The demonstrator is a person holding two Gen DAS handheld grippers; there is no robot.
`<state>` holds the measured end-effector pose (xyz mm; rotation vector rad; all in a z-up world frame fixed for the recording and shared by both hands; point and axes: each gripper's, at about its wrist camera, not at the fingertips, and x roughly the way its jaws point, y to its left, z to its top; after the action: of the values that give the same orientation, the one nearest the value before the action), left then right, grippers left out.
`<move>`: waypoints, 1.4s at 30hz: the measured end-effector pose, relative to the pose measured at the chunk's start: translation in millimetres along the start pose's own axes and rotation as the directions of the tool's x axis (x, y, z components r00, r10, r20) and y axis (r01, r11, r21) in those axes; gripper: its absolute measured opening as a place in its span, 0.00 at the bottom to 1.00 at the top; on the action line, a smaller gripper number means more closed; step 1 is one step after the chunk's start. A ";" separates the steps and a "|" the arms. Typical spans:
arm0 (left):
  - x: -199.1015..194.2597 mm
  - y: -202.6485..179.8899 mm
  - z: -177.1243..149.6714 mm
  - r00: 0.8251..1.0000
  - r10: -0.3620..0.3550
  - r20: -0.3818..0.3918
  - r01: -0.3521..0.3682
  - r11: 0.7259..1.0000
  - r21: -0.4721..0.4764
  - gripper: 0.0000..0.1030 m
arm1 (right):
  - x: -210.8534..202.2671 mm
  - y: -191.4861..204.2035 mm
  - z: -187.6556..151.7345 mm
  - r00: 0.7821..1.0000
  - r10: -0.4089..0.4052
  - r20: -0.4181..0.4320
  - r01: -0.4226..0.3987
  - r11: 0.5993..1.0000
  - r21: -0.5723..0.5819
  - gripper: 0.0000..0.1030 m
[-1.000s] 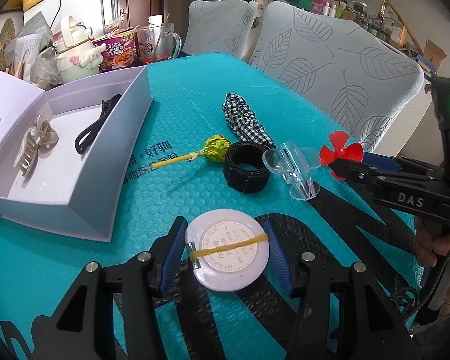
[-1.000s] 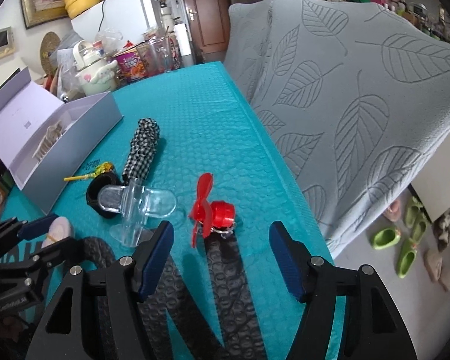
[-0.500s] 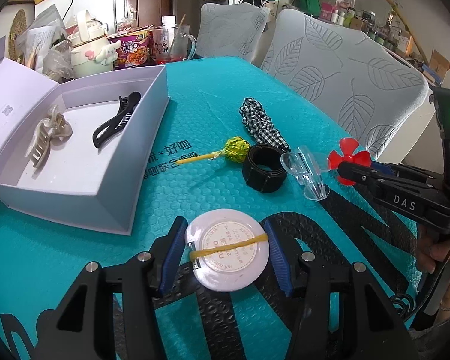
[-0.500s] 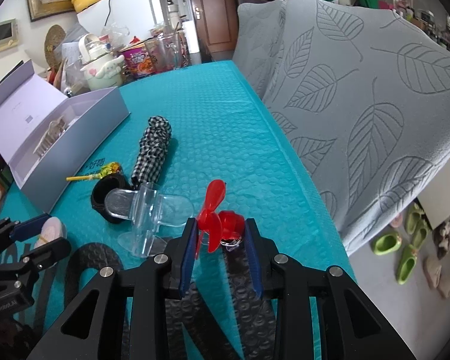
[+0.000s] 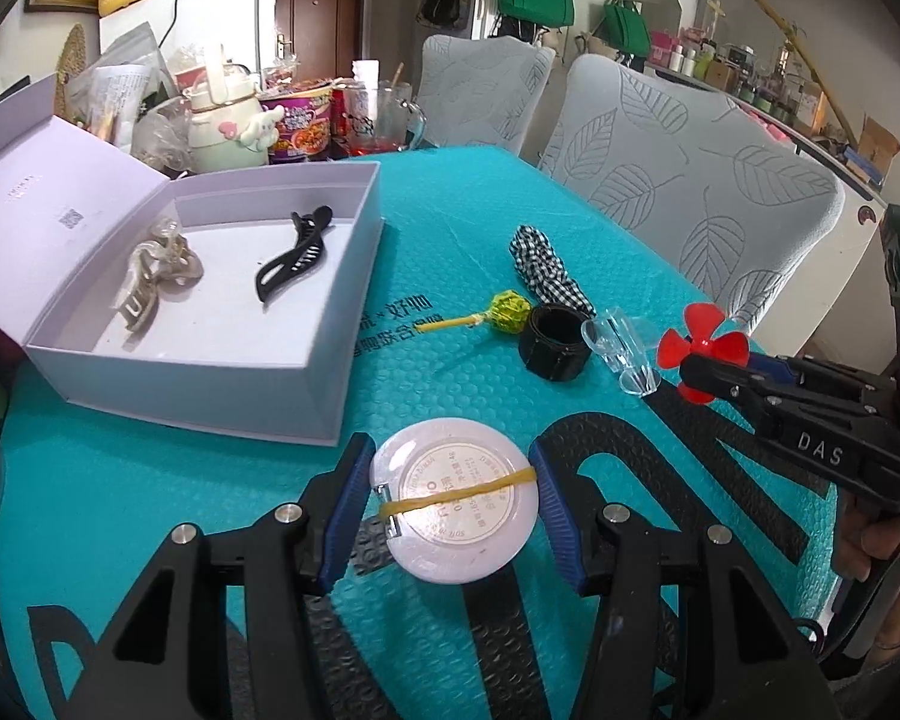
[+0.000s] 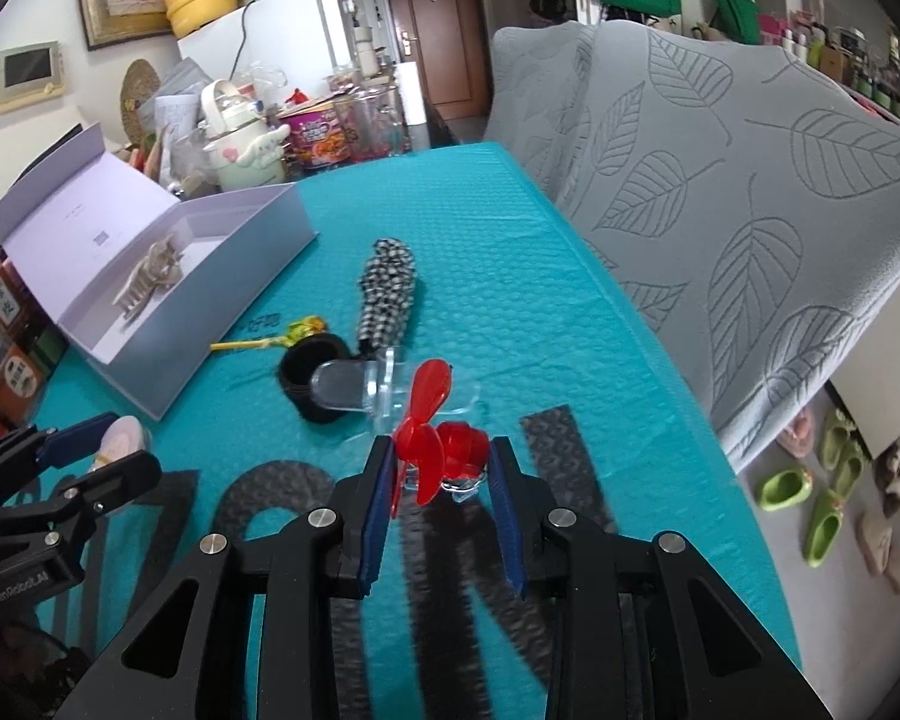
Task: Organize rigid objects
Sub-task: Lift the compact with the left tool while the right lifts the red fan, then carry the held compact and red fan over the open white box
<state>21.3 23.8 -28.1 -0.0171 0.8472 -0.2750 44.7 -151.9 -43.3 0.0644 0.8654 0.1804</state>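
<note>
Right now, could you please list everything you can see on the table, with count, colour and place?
box: 1, pale lilac, open, left side of table
hair claw: 1, beige, inside box
hair clip: 1, black, inside box
checked fabric piece: 1, black and white, table middle
lollipop: 1, yellow-green wrapper, beside black ring
black ring: 1, black, table middle
clear clip: 1, transparent, right of ring
round case: 1, whitish with yellow rubber band, in left gripper
small fan: 1, red, in right gripper
table cover: 1, teal
cluttered cups and containers: several, far table end
left gripper: shut on case
right gripper: shut on fan
</note>
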 end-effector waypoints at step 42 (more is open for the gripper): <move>-107.8 115.9 54.0 0.936 0.199 0.291 -0.166 0.977 -0.134 0.51 | -34.1 175.6 67.5 0.954 0.293 0.068 -0.262 0.920 -0.290 0.30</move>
<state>20.6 157.2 72.9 -0.0785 0.5516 -0.0481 51.4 15.5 48.8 -0.0662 0.7101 0.5600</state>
